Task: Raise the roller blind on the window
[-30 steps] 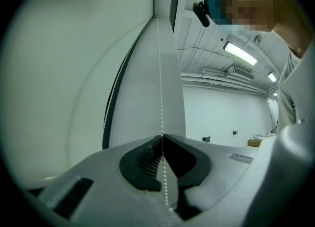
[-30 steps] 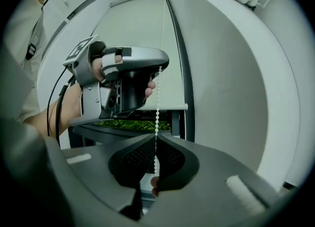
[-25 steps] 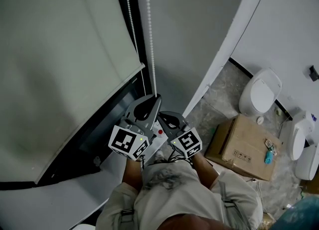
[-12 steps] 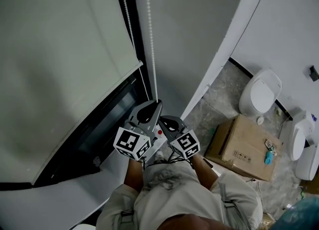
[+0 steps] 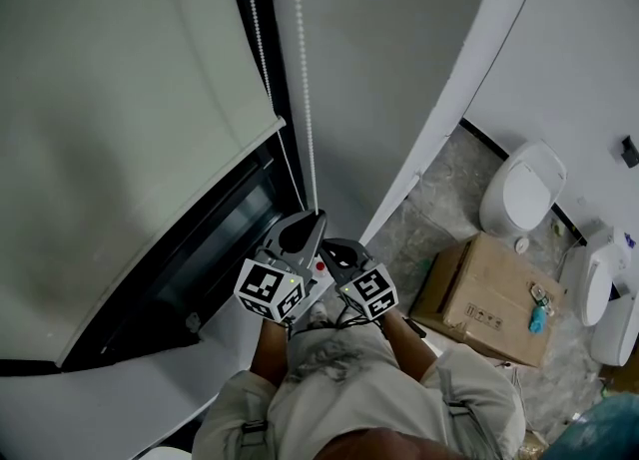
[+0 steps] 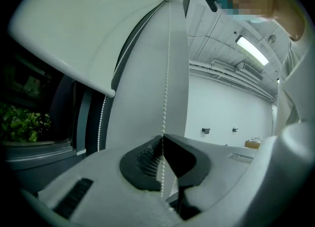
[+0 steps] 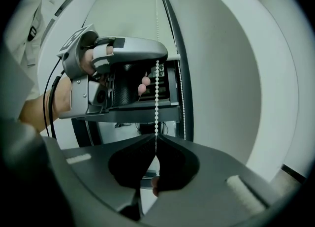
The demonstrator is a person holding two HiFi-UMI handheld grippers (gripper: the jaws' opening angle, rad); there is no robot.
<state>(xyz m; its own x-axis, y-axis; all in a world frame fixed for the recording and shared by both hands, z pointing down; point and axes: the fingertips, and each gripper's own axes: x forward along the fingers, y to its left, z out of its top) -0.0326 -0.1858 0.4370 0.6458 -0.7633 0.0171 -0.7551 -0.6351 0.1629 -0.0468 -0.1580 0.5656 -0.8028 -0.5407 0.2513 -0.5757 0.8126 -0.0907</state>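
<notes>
The pale roller blind (image 5: 120, 99) covers the upper window, and its bottom bar (image 5: 276, 125) hangs above the dark glass. A white bead chain (image 5: 304, 79) runs down the wall beside it, with a second strand (image 5: 256, 19) by the frame. My left gripper (image 5: 319, 218) is shut on the chain, which shows pinched between the jaws (image 6: 163, 137). Just below it, my right gripper (image 5: 330, 250) is shut on the same strand (image 7: 156, 98). In the right gripper view the left gripper (image 7: 123, 68) hangs right above. The blind (image 6: 88, 29) and its loose strand (image 6: 102, 120) show in the left gripper view.
A white windowsill (image 5: 120, 398) runs below the dark window frame (image 5: 190, 278). On the marble floor to the right stand a cardboard box (image 5: 479, 298), a toilet (image 5: 521, 194) and urinals (image 5: 599, 288). Green plants (image 6: 24, 120) show outside the glass.
Both grippers have moved down a little along the wall with the chain held. The blind's bottom bar has risen slightly, showing more dark glass.
</notes>
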